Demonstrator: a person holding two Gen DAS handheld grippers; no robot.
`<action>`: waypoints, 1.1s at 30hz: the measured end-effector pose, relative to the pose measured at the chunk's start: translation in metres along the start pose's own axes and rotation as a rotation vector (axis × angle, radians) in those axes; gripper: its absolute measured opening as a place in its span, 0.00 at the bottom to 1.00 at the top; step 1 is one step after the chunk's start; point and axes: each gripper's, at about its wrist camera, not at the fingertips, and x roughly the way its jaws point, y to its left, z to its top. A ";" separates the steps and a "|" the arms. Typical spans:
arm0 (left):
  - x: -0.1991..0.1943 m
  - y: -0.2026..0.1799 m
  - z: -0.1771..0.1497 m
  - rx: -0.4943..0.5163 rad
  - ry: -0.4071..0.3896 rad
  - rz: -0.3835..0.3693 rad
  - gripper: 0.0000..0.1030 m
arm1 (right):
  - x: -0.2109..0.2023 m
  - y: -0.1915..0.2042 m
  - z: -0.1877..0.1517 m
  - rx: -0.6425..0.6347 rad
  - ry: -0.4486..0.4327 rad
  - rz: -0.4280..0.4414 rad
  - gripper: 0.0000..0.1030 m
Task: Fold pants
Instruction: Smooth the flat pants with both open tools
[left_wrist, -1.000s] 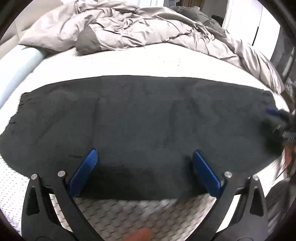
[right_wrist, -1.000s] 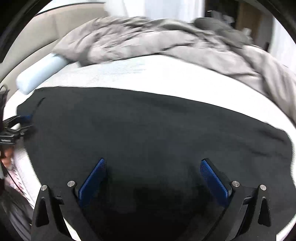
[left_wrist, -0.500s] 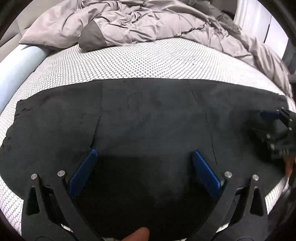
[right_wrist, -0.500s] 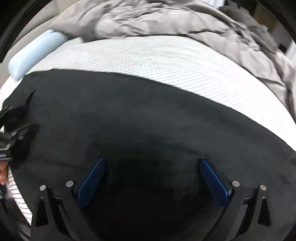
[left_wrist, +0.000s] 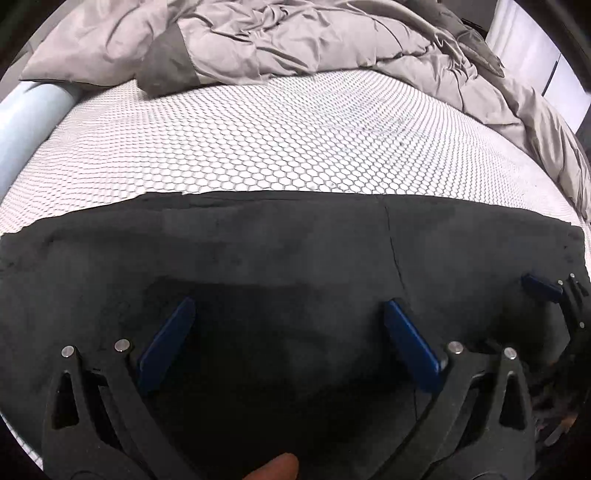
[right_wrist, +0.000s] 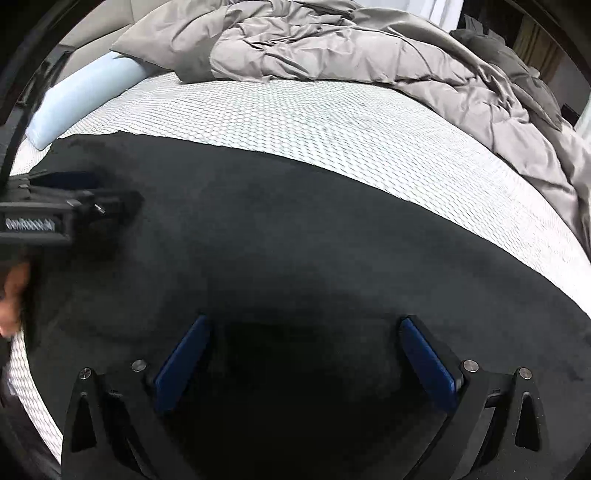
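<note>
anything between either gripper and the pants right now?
Nothing visible. The black pants lie flat on the mattress, and both the left gripper and right gripper sit open directly over the fabric. The crumpled duvet is bunched at the far side, clear of the pants.

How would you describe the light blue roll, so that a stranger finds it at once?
Start from the mattress with its white honeycomb cover. Follow its far left edge, past the black pants, under the corner of the grey duvet. There lies the light blue roll: a smooth cylinder, the only pale blue thing.
</note>
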 end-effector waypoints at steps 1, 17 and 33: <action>-0.007 0.003 -0.004 -0.012 -0.010 0.003 0.99 | -0.001 -0.005 -0.004 0.016 0.003 -0.002 0.99; -0.059 0.049 -0.070 -0.069 -0.089 0.129 0.99 | -0.021 0.017 -0.011 -0.056 -0.060 -0.125 1.00; -0.024 -0.069 -0.078 0.196 -0.034 0.019 1.00 | -0.027 -0.001 -0.041 -0.127 -0.049 -0.098 1.00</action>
